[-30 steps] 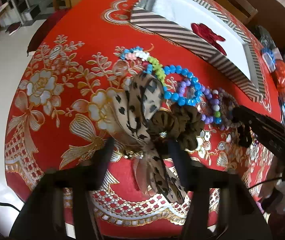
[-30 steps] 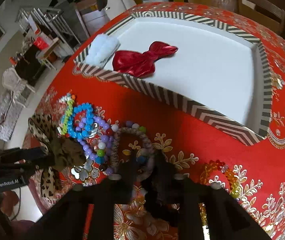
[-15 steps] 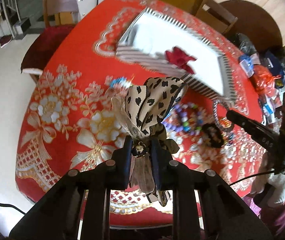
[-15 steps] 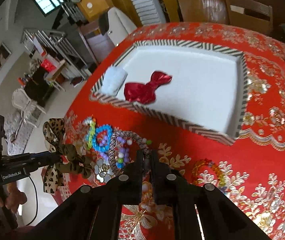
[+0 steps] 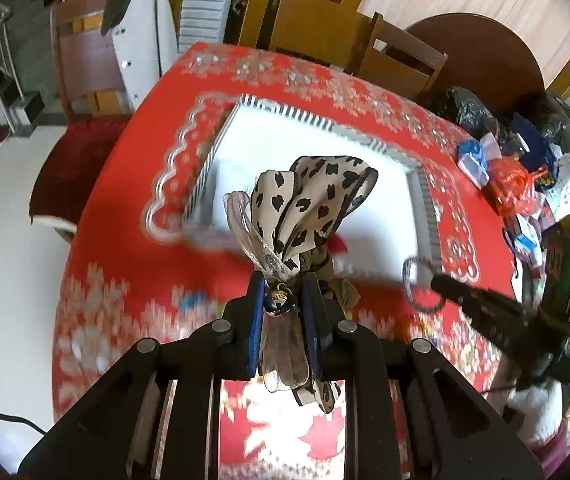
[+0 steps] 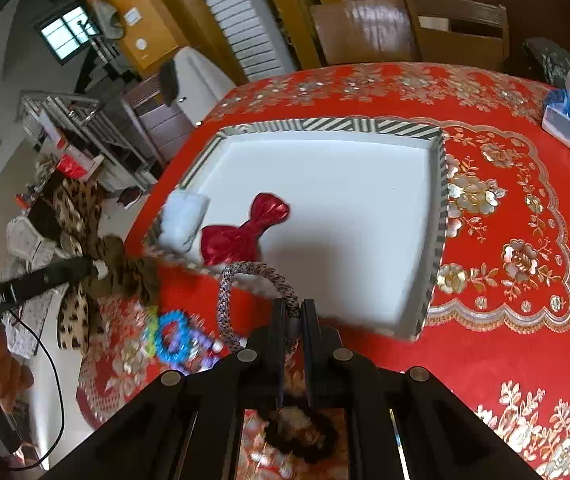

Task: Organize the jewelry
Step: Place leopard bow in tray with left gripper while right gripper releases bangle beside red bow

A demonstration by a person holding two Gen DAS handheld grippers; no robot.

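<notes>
Wooden chairs (image 6: 457,28) (two) behind red floral tablecloth (image 6: 505,208).

Leopard-print bow (image 5: 309,208) and braided loop (image 6: 241,288), both aloft over striped tray (image 6: 433,240).

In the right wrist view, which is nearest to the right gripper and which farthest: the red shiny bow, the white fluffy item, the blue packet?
1. Red shiny bow: nearest the right gripper, inside the striped tray.
2. White fluffy item: tray's left corner, beside the bow.
3. Blue packet: farthest, upper right on the tablecloth.
</notes>
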